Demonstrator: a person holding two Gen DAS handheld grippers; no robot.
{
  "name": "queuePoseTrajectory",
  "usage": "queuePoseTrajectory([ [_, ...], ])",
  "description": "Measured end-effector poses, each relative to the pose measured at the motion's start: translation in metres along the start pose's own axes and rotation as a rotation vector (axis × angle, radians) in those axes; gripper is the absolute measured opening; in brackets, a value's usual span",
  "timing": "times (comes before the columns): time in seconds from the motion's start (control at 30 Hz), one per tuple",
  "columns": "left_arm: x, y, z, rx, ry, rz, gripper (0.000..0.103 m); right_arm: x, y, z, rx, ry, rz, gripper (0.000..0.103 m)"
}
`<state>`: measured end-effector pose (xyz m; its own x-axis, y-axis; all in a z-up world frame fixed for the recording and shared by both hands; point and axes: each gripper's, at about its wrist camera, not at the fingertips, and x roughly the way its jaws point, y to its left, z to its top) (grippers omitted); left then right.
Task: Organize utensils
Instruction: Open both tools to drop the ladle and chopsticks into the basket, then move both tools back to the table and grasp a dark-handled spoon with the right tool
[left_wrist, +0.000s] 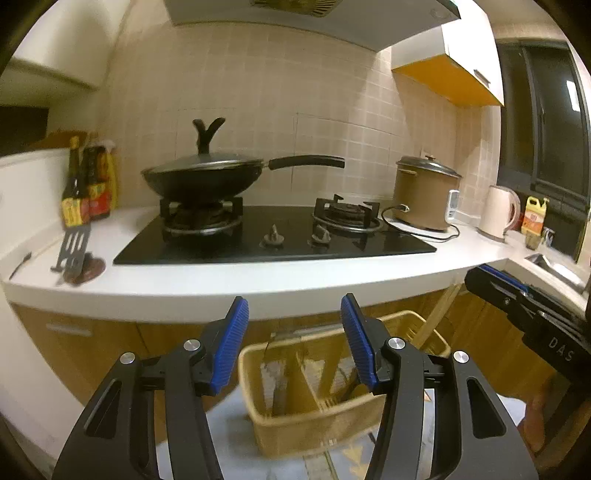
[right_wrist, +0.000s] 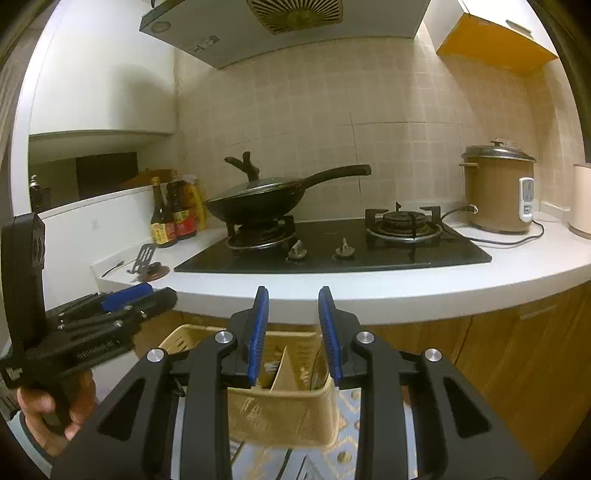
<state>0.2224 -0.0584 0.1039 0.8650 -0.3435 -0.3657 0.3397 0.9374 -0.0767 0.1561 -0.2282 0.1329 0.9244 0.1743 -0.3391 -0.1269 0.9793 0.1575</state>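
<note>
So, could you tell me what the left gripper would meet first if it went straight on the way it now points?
Probably the front edge of the white countertop, directly ahead of the left gripper; the yellow basket sits lower. Depth is hard to judge.

The left tool (left_wrist: 293, 332) has its blue-padded jaws parted with nothing between them, above a tan divided basket (left_wrist: 295, 421) on the floor. Beyond lies a white tabletop (left_wrist: 258, 280) with a lidded wok (left_wrist: 207, 177) on a black hob (left_wrist: 280, 236), and a slotted spatula (left_wrist: 75, 247) beside sauce bottles (left_wrist: 86, 184). The right tool (left_wrist: 532, 314) enters from the right.
</note>
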Motion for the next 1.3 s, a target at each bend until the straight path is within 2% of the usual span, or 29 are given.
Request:
queuePoseTrajectory([
  [0.2,-0.040,0.004,-0.011,-0.010,0.067,-0.011,0.051,-0.035,0.014,-0.003,-0.002,0.047,0.008,0.025],
  [0.37,-0.069,0.003,-0.028,-0.003,0.125,-0.003,0.051,-0.050,0.021,-0.016,0.033,0.163,0.036,0.025],
  [0.57,-0.081,0.007,-0.058,-0.022,0.229,-0.015,0.051,-0.055,0.020,-0.047,0.079,0.301,0.048,0.025],
  [0.7,-0.077,0.007,-0.081,-0.042,0.317,-0.047,0.051,-0.044,0.018,-0.074,0.101,0.435,0.043,0.025],
  [0.83,-0.061,0.001,-0.110,-0.069,0.438,-0.118,0.051,-0.029,0.016,-0.107,0.117,0.586,0.060,0.025],
  [0.93,-0.046,-0.005,-0.130,-0.086,0.519,-0.156,0.051,-0.024,0.016,-0.133,0.123,0.666,0.074,0.025],
  [1.07,-0.028,-0.015,-0.152,-0.087,0.586,-0.159,0.051,-0.025,0.016,-0.161,0.114,0.727,0.078,0.025],
  [1.3,-0.007,-0.035,-0.177,-0.067,0.646,-0.145,0.051,-0.024,0.020,-0.183,0.079,0.775,0.069,0.025],
])
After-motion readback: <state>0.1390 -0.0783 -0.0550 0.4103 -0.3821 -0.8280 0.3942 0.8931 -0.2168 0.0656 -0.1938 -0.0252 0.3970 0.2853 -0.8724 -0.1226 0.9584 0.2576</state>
